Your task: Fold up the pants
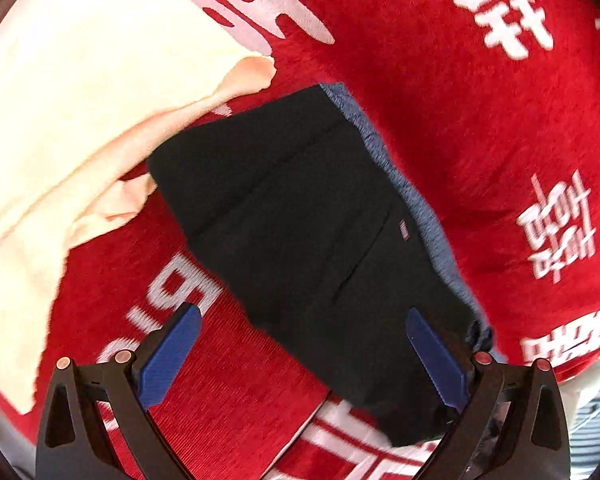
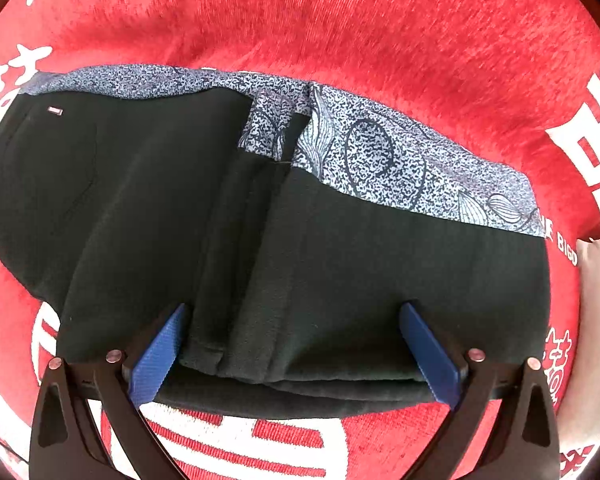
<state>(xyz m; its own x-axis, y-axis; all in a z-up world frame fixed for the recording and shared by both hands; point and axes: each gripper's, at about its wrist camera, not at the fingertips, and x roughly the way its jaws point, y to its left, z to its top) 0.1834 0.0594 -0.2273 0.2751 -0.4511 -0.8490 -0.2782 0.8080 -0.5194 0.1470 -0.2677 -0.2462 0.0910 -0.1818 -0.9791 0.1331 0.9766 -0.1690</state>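
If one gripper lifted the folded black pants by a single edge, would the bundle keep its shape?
Probably not. The folded black pants with the blue patterned waistband lie in soft stacked layers with rounded folds, so they would likely droop and unfold. The fabric looks matte and thick, so it likely won't slip on the red plush cloth. Both grippers are open.

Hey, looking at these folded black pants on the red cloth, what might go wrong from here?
1. The cream towel lies against a corner of the black pants; moving either could drag the other.
2. The left gripper and right gripper are both open above the pants, so a careless closing might pinch only the top layer and undo the fold.
3. The patterned lining sticks out unevenly along one edge, so the stack may look untidy.
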